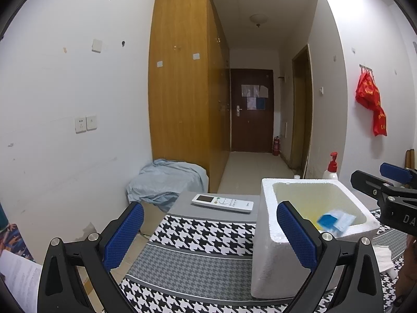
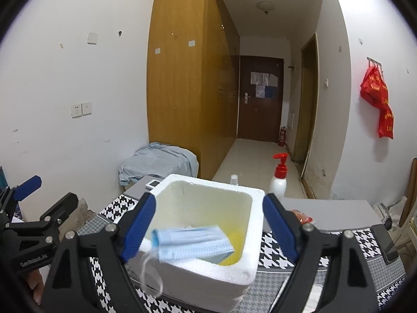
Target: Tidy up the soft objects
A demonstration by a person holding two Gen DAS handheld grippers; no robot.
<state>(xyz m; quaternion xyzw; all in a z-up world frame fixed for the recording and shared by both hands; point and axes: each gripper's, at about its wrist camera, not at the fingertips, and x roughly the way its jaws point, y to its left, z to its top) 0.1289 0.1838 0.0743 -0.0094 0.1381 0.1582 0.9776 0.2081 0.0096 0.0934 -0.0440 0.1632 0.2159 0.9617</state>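
From the left wrist, the left tongs (image 1: 209,237) stand wide apart with nothing between them, held over the houndstooth-covered table (image 1: 198,237). A white foam box (image 1: 271,255) sits on the table just right of centre. Inside it, towards its right wall, lies a blue face mask (image 1: 335,220), blurred. An air-conditioner remote (image 1: 222,203) lies on the grey strip at the far left of the box, apart from it. The right tongs (image 1: 375,182) come in from the right edge, beside the box's right rim, and look spread open. A crumpled white tissue or cloth (image 1: 384,254) lies on the table near the box's right side.

From the right wrist, the right tongs (image 2: 208,224) are apart, straddling the foam box (image 2: 206,276). The face mask (image 2: 194,242) hangs over the near left part of the opening, its pads not pressing it, and one ear loop (image 2: 149,274) trails outside over the near rim. A pump bottle with a red head (image 2: 278,180) stands beyond the box.

The risk lies with that loop: it may snag a blue pad (image 2: 138,229) as the tongs pull away and drag the mask out, or the mask may settle draped on the rim instead of inside. The light box could also shift if bumped.
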